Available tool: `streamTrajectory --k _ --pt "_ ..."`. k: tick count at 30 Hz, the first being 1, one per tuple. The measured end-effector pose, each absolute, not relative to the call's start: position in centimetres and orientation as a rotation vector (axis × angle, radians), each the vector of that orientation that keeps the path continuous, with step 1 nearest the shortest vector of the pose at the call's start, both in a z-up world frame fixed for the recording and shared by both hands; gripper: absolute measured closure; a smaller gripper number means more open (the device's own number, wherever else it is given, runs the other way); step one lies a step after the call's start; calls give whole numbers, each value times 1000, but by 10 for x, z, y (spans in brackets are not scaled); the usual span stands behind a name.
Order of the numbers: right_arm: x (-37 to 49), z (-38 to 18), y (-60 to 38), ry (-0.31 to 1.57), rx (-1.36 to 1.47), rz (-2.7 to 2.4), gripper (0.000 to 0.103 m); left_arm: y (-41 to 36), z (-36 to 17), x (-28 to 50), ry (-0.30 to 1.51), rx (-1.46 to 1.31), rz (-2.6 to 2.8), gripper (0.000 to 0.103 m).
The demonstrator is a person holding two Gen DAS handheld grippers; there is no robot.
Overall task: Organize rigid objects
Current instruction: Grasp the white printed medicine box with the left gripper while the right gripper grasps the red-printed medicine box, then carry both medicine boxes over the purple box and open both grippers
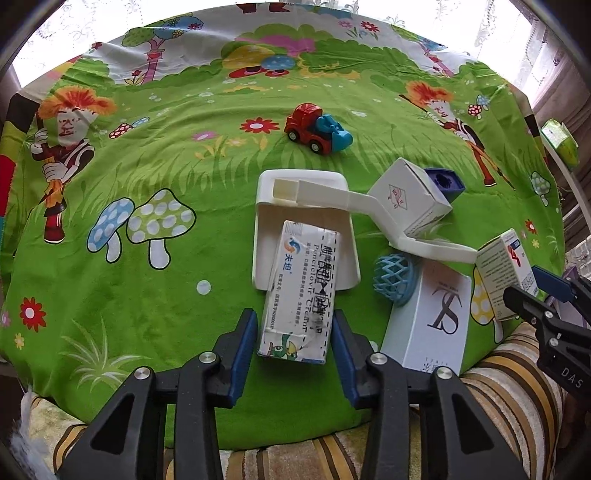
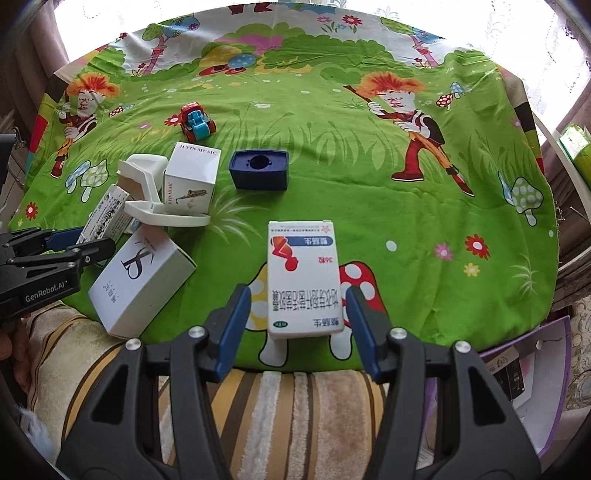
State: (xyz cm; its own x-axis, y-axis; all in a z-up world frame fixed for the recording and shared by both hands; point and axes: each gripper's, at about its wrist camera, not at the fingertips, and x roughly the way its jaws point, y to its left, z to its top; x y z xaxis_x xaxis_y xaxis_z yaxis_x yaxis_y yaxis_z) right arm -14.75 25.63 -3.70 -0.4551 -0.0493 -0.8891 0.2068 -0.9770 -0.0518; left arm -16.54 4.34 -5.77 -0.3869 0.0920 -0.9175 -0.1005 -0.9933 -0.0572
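There are 4 cartons, 1 toy truck [image 1: 317, 127], 1 navy plastic block [image 2: 258, 170] with a round hole in its top, 1 pale-blue lattice ball [image 1: 393, 275], 1 white tray [image 1: 266, 229] with a long bent arm, and 2 grippers.

The left gripper [image 1: 294, 321] is clamped on the cream carton [image 1: 299, 291], a long narrow white-and-blue pack with black print. The carton's far end leans on the tray's near edge.

The right gripper [image 2: 297, 295] grasps the pill carton [image 2: 303, 280], which is white with a red figure and a blue band. It is held well to the right of the tray, above a red mushroom print.

The monogram carton [image 1: 432, 314] is the largest of the 4, plain white with 1 looping black emblem. It lies tilted just right of the tray on the near side, touching the ball. The cube-shaped music carton [image 2: 190, 177] is white with a small saxophone picture and stands on the tray's arm.

The block sits just beyond the music carton, right of the tray. The truck, red with a blue scoop, stands beyond the tray, well apart from it.

Everything rests on a green cartoon cloth [image 1: 147, 314] printed with mushrooms, flowers and orange-haired figures. The cloth is spread over a brown-and-cream striped cushion [image 2: 277, 406]. White lace curtains [image 1: 92, 22] glow with daylight behind.
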Motion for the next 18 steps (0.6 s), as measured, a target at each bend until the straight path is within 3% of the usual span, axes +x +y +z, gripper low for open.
streamTrajectory --k 6,9,18 --pt "-155 -47 251 259 1575 -2516 46 45 -56 -164 24 -1654 2538 66" --pt "-155 -48 251 255 1573 -2510 58 44 -52 -160 32 -1635 2566 68" --pt "-144 -38 254 237 1491 -2562 58 37 -38 -151 10 -1586 2651 69"
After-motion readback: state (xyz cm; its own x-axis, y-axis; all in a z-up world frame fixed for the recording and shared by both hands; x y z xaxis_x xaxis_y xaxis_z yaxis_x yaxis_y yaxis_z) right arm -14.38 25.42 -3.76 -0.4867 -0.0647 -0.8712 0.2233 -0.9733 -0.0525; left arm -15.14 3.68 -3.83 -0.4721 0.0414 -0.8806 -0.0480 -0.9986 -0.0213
